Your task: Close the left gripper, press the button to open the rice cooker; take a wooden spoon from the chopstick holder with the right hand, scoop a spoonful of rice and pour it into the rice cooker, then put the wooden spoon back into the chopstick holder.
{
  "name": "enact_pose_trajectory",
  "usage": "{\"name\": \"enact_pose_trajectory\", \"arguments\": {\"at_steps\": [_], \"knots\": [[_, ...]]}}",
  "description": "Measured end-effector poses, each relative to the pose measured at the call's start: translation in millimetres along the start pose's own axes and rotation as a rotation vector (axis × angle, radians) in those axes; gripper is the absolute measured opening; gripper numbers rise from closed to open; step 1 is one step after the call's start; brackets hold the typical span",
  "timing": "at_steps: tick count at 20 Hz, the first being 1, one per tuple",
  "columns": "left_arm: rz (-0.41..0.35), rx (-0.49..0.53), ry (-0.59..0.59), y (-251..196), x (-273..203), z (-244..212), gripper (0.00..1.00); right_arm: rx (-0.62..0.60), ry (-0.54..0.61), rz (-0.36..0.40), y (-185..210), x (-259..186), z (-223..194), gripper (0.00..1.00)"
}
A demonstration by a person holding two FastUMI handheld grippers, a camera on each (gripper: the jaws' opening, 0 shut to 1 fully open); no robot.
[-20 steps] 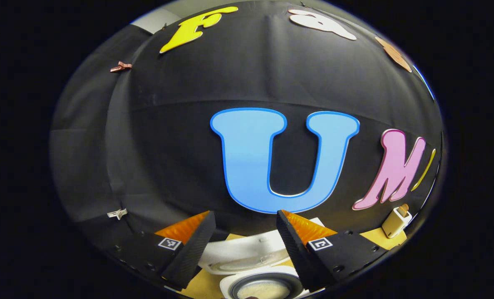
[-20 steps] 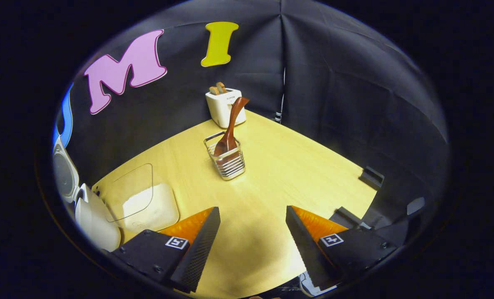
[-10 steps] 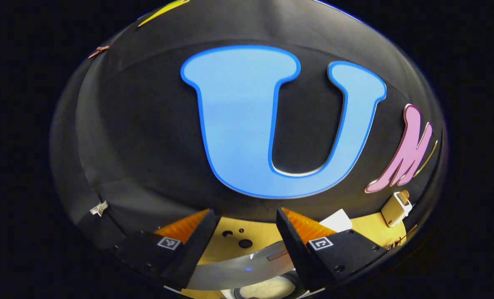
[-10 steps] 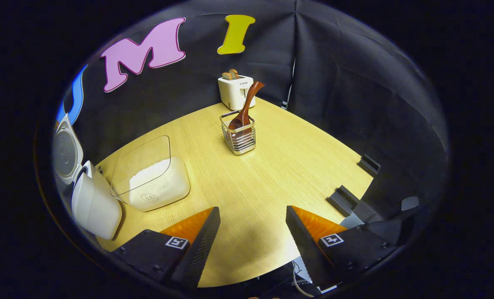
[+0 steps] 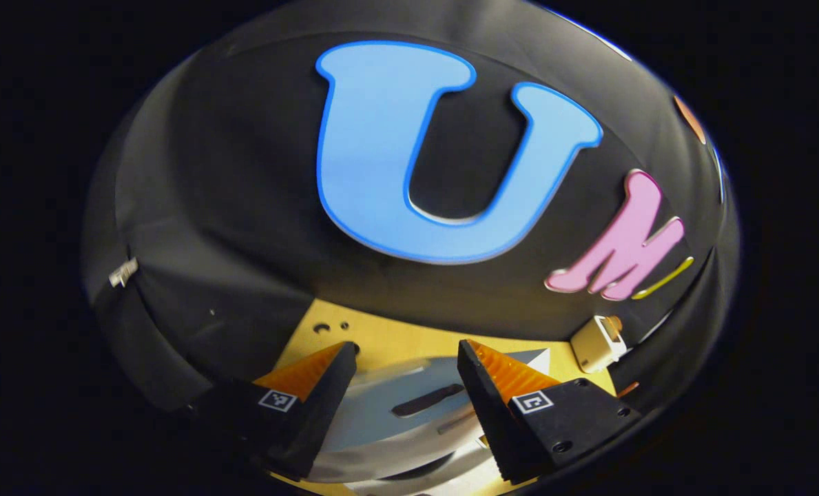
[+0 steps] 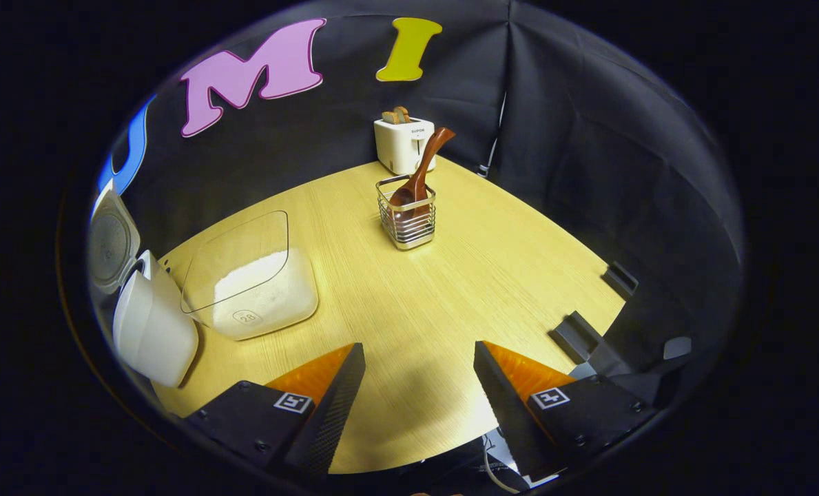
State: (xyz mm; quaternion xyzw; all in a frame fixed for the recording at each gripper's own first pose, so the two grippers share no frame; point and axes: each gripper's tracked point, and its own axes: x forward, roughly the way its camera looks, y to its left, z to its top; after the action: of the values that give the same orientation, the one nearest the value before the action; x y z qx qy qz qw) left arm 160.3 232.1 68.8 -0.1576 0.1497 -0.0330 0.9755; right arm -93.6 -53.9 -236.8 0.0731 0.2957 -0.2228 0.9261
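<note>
On the yellow tabletop (image 6: 450,303), right gripper view: wire chopstick holder (image 6: 407,221) stands toward the far side with the wooden spoon (image 6: 423,169) inside it, handle leaning up and to the right; white toaster (image 6: 403,143) just behind the holder against the cloth wall; clear rice container (image 6: 251,282) with white rice sits left of centre, well apart from the holder; rice cooker (image 6: 149,327) at far left beside the container, lid (image 6: 109,241) up and open; right gripper (image 6: 419,386) hangs above the near tabletop, jaws spread, nothing between them; black blocks (image 6: 581,334) along the right edge; left gripper view: left gripper (image 5: 406,389) jaws spread apart, empty, looking over the blurred grey inside of the cooker's raised lid (image 5: 395,413); tabletop (image 5: 395,337) strip beyond it, toaster (image 5: 596,342) far right.
</note>
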Motion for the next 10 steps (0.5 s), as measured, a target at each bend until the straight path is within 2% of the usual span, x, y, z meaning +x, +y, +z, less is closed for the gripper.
{"name": "enact_pose_trajectory", "arguments": {"at_steps": [2, 3, 4, 7, 10], "knots": [[0.004, -0.045, 0.037, -1, -6, -47, 0.98, -0.015, 0.010, 0.005, 2, 1, -4, 0.99], [0.007, -0.034, 0.030, -6, -10, -58, 0.99, -0.023, 0.012, 0.012, 4, 1, -3, 0.99], [0.019, -0.009, 0.048, -8, -11, -77, 0.94, -0.033, 0.014, 0.016, 5, 0, -4, 0.99], [0.070, 0.076, 0.068, -5, -15, -121, 0.96, -0.072, 0.029, 0.030, 6, -3, -13, 0.99], [0.117, 0.139, 0.069, -2, -12, -145, 0.96, -0.130, 0.035, 0.032, 2, -10, -21, 0.99]]}}
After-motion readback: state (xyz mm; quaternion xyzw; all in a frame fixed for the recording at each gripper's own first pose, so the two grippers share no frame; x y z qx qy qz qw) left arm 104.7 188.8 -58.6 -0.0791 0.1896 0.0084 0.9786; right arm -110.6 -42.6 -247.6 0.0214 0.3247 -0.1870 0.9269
